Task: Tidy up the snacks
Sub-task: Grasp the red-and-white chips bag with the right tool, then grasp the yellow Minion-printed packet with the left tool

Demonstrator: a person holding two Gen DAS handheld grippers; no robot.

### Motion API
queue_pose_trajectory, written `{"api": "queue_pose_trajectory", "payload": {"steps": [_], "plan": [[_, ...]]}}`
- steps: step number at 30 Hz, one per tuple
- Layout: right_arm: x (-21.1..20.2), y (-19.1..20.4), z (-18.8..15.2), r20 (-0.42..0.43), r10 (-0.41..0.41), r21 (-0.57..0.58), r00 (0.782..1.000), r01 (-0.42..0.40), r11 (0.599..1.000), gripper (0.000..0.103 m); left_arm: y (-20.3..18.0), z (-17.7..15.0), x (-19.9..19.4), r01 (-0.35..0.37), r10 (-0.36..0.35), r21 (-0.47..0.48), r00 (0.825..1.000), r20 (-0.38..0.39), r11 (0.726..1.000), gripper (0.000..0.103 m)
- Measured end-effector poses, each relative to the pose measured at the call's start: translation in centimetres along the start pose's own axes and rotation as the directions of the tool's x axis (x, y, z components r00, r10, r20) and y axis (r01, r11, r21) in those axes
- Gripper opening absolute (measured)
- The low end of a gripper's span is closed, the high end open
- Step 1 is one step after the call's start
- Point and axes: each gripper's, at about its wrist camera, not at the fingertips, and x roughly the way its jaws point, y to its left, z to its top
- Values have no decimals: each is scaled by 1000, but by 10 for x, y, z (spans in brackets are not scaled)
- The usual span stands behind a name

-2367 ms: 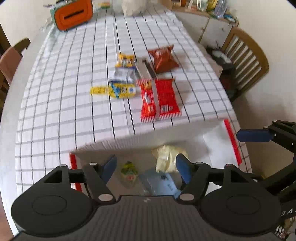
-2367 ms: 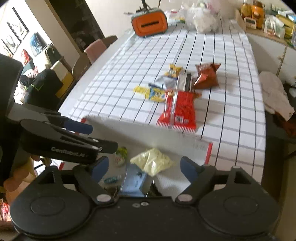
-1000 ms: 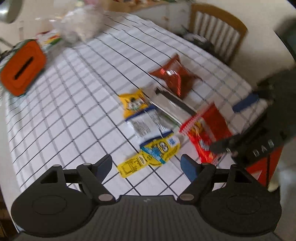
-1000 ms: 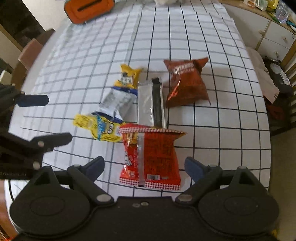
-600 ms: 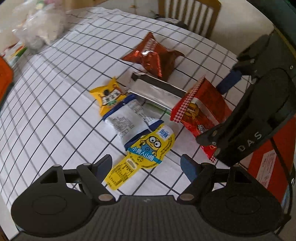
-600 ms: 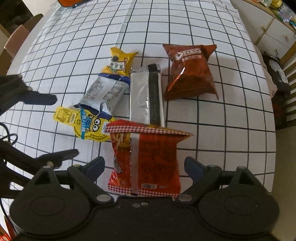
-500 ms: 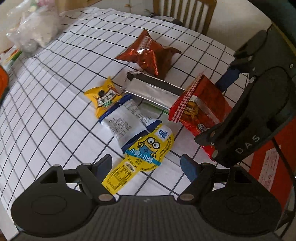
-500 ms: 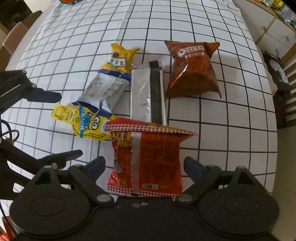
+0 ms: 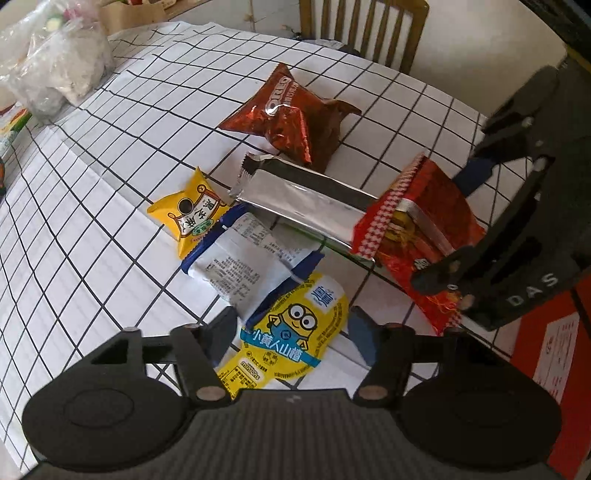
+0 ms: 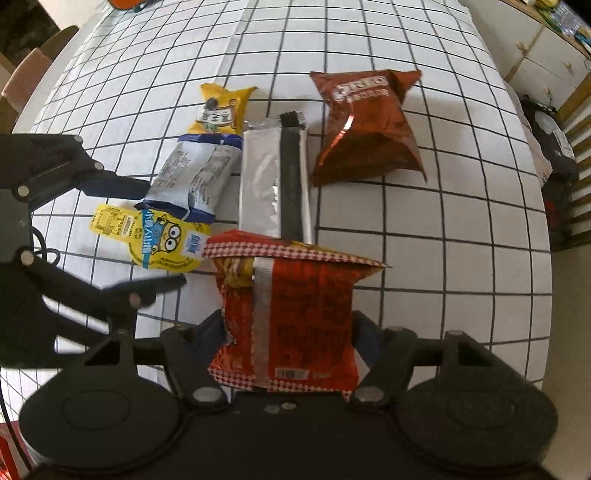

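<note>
Several snack packs lie together on the checked tablecloth [image 9: 92,221]. My left gripper [image 9: 291,332] is open, its fingers on either side of the yellow Minions pack [image 9: 291,332], which also shows in the right wrist view [image 10: 162,236]. My right gripper [image 10: 288,332] has its fingers around the red noodle bag [image 10: 291,306], touching its sides; the bag also shows in the left wrist view [image 9: 421,221]. Beyond lie a white-and-blue pack [image 9: 247,258], a silver pack [image 9: 303,195], a small yellow pack [image 9: 188,214] and a brown Oreo bag [image 9: 291,114].
A red box [image 9: 565,350] sits at the right edge in the left wrist view. A clear plastic bag [image 9: 55,70] stands at the far left of the table. A wooden chair [image 9: 362,26] stands behind the table, and a cabinet [image 10: 546,62] at the right.
Both grippers have left the box and moved down to the snack pile. The left one now straddles the Minions pack, and the right one has narrowed around the red noodle bag.
</note>
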Motion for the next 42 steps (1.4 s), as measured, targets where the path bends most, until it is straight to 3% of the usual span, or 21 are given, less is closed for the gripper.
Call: {"api": "queue_pose_trajectory", "payload": {"steps": [9,12,13,14,16,22,24,26,28,38,42], "plan": [[-3,-5,-6,-3,44,33,999,-44,998,66,2,-7,-3,1,1,-66,999,36,998,59],[-10,-12,-9,7,55,50,998,-56,997,65,4,-11,-7,10,-5,-104,999,45,995,48],[-11,-13,-9,13,57,55,998,-58,997,64,6,-13,-9,4,2,-119,999,48,993,34],[-13,-15,-9,21,62,64,998,-63,996,64,8,-16,-11,-4,11,-137,999,45,991,28],[-17,-18,-11,32,72,80,997,-74,994,61,14,-23,-14,7,0,-176,999,43,984,27],[-21,-28,-17,37,116,121,993,-120,985,60,11,-33,-21,-12,21,-176,998,52,984,28],[-23,-31,-16,42,128,134,991,-132,982,60,8,-29,-19,-12,21,-169,998,54,985,35],[-24,-32,-15,48,130,140,990,-135,981,60,7,-26,-19,6,5,-169,998,65,986,61],[-28,-34,-16,54,131,146,990,-137,980,60,4,-23,-18,16,-3,-165,997,80,986,67],[-39,-41,-17,78,142,171,987,-154,973,60,-9,-12,5,-17,20,-125,1000,23,992,65],[-40,-42,-18,83,142,179,986,-155,972,60,-8,-12,4,-24,29,-135,999,34,991,56]]}}
